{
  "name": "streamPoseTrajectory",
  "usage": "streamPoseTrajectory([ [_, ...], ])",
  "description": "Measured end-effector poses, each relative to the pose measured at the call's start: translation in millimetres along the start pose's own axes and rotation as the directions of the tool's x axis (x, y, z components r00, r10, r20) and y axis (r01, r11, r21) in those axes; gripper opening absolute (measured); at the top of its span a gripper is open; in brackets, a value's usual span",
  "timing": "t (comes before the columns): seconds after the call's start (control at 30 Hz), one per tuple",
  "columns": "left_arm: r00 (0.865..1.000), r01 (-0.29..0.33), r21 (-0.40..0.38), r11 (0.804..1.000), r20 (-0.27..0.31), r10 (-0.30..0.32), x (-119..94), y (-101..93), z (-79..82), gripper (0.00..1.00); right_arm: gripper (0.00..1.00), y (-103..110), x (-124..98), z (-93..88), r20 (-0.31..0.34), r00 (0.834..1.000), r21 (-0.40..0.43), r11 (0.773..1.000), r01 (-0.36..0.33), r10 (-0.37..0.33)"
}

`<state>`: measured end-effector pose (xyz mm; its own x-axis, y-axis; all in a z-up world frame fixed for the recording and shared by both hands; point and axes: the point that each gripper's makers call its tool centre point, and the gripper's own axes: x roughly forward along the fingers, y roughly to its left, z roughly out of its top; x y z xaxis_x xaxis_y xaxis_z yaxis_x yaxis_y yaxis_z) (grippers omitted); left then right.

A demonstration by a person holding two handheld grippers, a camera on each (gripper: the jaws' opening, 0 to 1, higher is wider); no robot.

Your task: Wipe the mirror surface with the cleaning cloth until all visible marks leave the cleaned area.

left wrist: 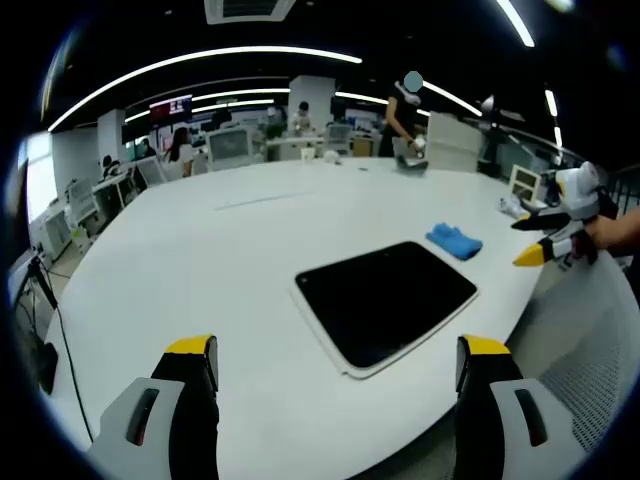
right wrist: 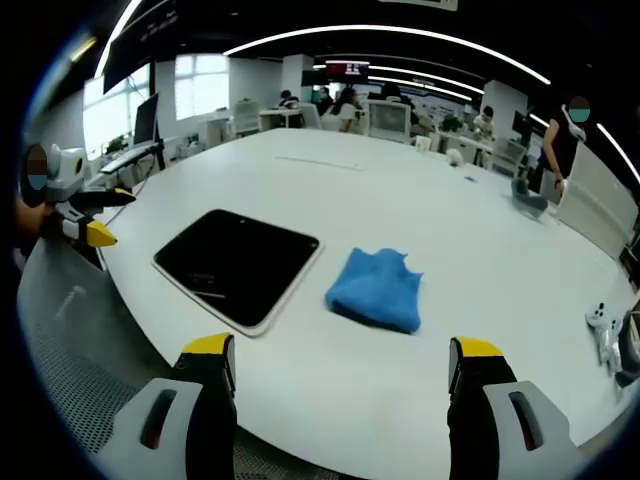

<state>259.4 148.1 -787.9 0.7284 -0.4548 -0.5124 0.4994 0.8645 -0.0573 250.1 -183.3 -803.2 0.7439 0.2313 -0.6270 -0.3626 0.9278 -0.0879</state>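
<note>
— Where is the mirror?

— The dark mirror (right wrist: 238, 265) lies flat on the white tabletop (right wrist: 420, 210), close to the near edge. The blue cleaning cloth (right wrist: 375, 290) sits just beside it, a little apart, also near that edge.

— And the grippers?

— The left gripper (left wrist: 335, 365) hangs over the near edge with its jaws wide apart, holding nothing. The right gripper (right wrist: 335, 365) is the same, jaws apart and empty, facing the cloth.

— Any marks on the mirror?

— Maybe a few faint streaks near its front corner, but it is hard to tell.
</note>
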Motion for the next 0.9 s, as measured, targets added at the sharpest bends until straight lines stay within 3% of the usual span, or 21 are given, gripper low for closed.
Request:
streamPoseTrajectory([
  [0.6,1.000,0.015,0.005,1.000,-0.016,-0.015,1.4,-2.0,-1.8,1.00,0.88,-1.0,0.3,-0.4,-0.006,1.000,-0.005,1.000,0.006,-0.006],
  [0.83,0.999,0.000,0.047,0.999,-0.045,0.002,2.2,-1.0,-4.1,1.00,0.92,-1.3,1.4,-1.6,-0.017,1.000,-0.005,1.000,0.008,-0.008],
  [0.87,0.996,-0.007,0.075,0.997,-0.084,0.013,1.9,-0.6,-9.2,1.00,0.92,-1.0,1.7,-1.2,-0.014,1.000,-0.004,1.000,0.006,-0.006],
  [0.9,0.996,0.005,0.135,0.991,-0.087,0.006,2.2,-3.5,-7.1,1.00,0.92,-0.4,1.9,-1.0,-0.013,1.000,-0.004,1.000,0.003,-0.003],
])
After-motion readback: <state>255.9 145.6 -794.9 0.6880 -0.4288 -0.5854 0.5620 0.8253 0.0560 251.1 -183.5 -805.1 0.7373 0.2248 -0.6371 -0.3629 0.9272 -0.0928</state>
